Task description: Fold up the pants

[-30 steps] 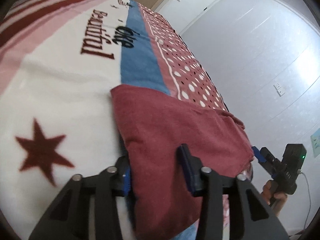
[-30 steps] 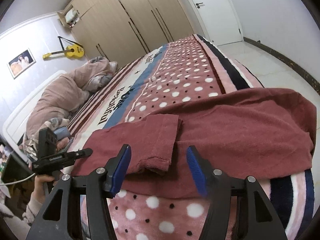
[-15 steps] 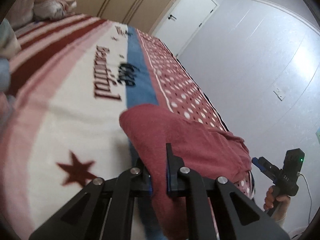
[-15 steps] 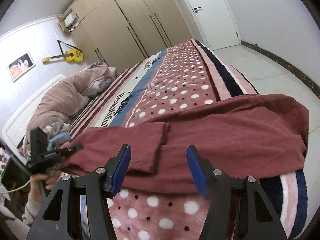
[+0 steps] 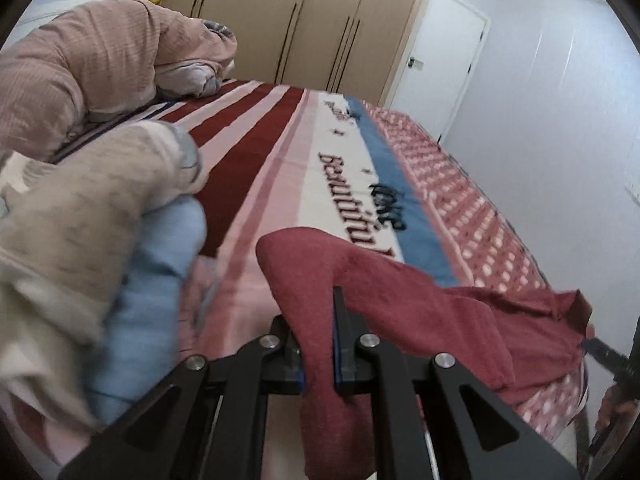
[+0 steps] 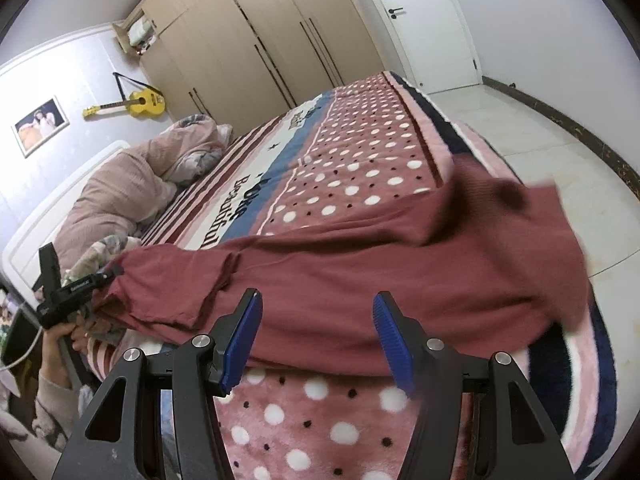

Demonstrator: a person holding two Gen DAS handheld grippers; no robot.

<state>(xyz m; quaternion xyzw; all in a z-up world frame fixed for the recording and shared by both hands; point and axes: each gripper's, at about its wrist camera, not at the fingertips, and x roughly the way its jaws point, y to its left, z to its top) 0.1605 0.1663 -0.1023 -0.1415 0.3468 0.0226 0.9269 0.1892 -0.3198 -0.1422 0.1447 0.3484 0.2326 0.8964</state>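
- Left wrist view: the left gripper (image 5: 318,344) is clamped on one end of the dark red pants (image 5: 420,320), cloth pinched between the jaws and lifted off the bed (image 5: 280,168). Rest of the pants trails to the right across the patterned blanket (image 5: 384,184). A pile of pale and light-blue clothes (image 5: 100,248) sits just beside the gripper on the left; pink bedding (image 5: 92,56) is heaped further back.
- Same view, hard to read: lots of motion blur, and the right gripper (image 5: 616,360) is only a dark sliver at the frame edge — can't judge it from here. Which end of the pants is gripped, waist or hem, I can't tell.
- Right wrist view: the right gripper (image 6: 318,340) has its blue pads wide apart, holding nothing, hovering near the long edge of the pants (image 6: 360,272). Pants lie stretched across the bed (image 6: 360,148), far end draped over the edge and blurred. Left gripper (image 6: 92,284) shows at the left, gripping the other end.
- Progress, my read: early. The pants look doubled lengthwise, legs roughly stacked, but no crosswise fold yet — prob. bringing the gripped end over to the far end is what's left, plus tidying.
- Hidden: the blurred far end of the pants, and anything under them.
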